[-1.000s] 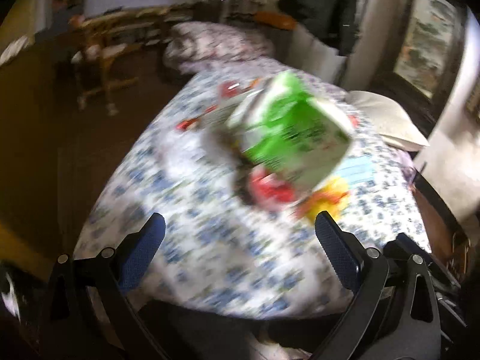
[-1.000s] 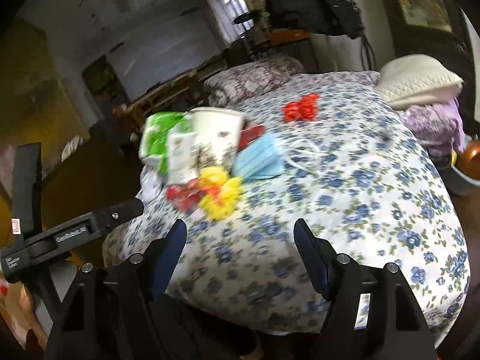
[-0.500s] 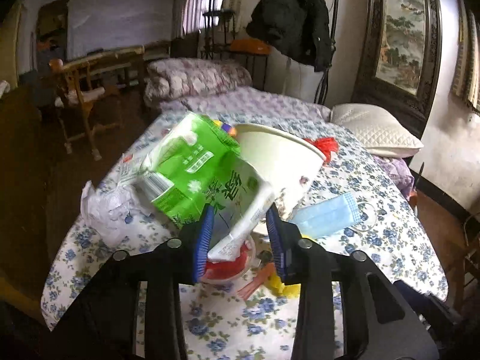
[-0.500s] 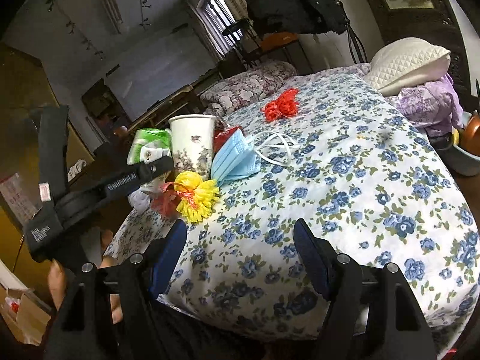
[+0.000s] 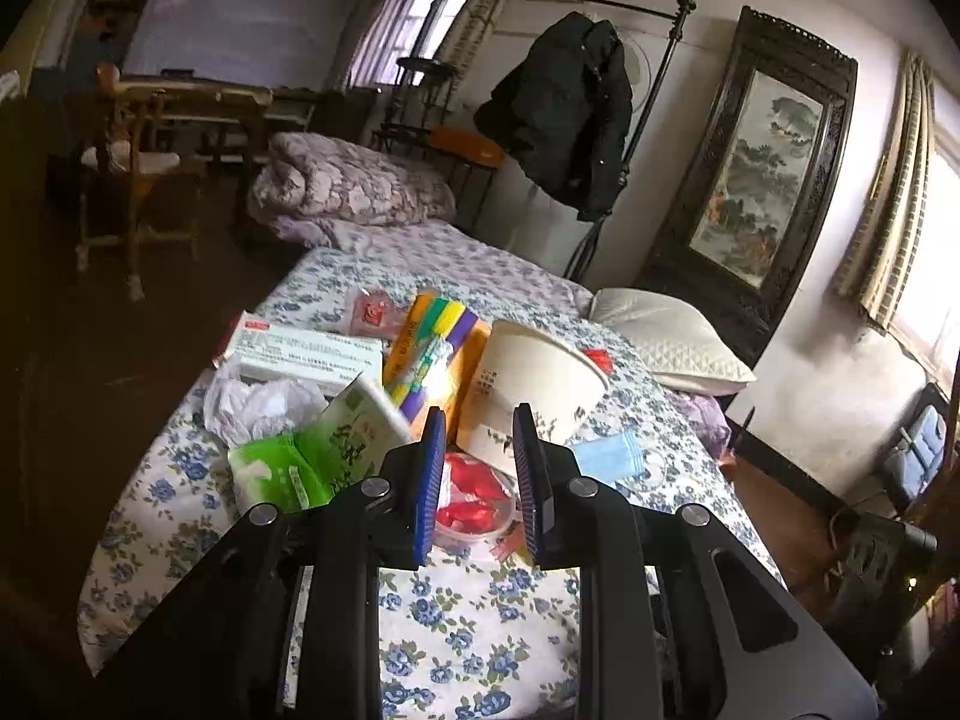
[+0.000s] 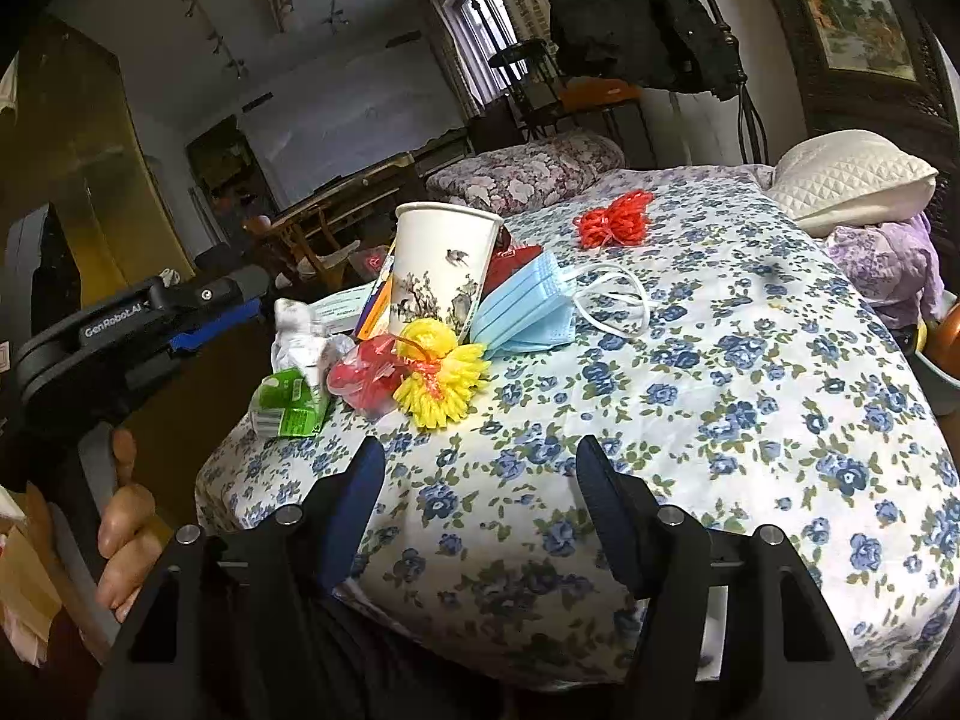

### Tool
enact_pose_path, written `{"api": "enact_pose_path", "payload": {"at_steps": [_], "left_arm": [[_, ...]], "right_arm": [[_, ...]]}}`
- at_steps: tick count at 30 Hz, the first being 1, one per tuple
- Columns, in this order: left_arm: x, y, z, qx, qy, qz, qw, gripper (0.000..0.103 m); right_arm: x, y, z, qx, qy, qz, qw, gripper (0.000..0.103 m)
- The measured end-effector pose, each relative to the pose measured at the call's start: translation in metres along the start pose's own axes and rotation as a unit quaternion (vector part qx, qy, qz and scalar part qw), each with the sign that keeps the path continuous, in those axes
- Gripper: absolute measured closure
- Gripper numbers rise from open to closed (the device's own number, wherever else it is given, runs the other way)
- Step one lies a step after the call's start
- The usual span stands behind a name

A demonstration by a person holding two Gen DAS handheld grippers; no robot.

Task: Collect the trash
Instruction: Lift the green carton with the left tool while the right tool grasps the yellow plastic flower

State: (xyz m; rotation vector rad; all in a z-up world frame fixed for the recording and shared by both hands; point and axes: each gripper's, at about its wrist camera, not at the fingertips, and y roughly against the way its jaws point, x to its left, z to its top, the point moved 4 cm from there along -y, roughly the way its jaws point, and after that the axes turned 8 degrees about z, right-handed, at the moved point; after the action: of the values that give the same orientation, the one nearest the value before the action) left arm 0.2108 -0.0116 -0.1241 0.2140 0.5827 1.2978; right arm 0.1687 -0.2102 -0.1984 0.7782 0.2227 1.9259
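Observation:
Trash lies piled on the floral bedspread [image 6: 750, 396]: a green carton [image 5: 300, 462] on its side, a white paper cup [image 5: 534, 384], crumpled tissue [image 5: 258, 402], a red wrapper [image 5: 474, 498], a blue face mask [image 6: 528, 306], a yellow flower-like piece [image 6: 441, 378] and a medicine box [image 5: 306, 348]. My left gripper [image 5: 477, 456] hovers over the pile with its jaws nearly together and nothing between them; the carton lies just left of it. My right gripper [image 6: 480, 480] is open and empty, near the bed's front edge.
A red plastic scrap [image 6: 615, 219] lies farther back on the bed. A white pillow [image 6: 852, 180] and folded quilt [image 5: 342, 186] sit at the far end. A coat [image 5: 564, 114] hangs on a stand; a wooden chair [image 5: 126, 168] is on the left.
The green carton, held between my left gripper's jaws half a second ago, now lies on the bed to the left. The left gripper stays narrow. The right gripper stayed open.

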Motion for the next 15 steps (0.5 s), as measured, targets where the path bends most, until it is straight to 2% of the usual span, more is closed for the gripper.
{"api": "enact_pose_path", "payload": {"at_steps": [3,6,8,9,11,12,15], "left_arm": [[-0.002,-0.004,-0.005,0.016,-0.004,0.0,0.9999,0.079],[-0.003,-0.005,-0.013,0.021,-0.008,0.005,0.9997,0.07],[-0.001,0.0,-0.014,0.012,-0.01,0.025,0.9996,0.039],[0.002,0.005,-0.013,-0.001,-0.007,0.036,0.9993,0.035],[0.006,0.012,-0.01,-0.021,-0.001,0.049,0.9986,0.013],[0.007,0.013,-0.009,-0.027,-0.001,0.064,0.9976,0.007],[0.012,0.007,-0.018,-0.02,-0.024,0.106,0.9939,0.006]], "right_arm": [[-0.002,-0.001,0.0,0.002,-0.003,0.0,1.0,0.038],[-0.006,-0.002,0.001,0.005,-0.009,0.0,1.0,0.038],[-0.007,-0.002,-0.002,0.005,-0.013,0.002,1.0,0.038],[-0.008,-0.003,-0.002,0.006,-0.014,0.002,1.0,0.038],[-0.009,-0.002,-0.002,0.005,-0.017,0.003,1.0,0.038],[-0.01,-0.002,-0.002,0.005,-0.017,0.003,1.0,0.038],[-0.011,-0.001,-0.002,0.006,-0.018,0.006,1.0,0.038]]}}
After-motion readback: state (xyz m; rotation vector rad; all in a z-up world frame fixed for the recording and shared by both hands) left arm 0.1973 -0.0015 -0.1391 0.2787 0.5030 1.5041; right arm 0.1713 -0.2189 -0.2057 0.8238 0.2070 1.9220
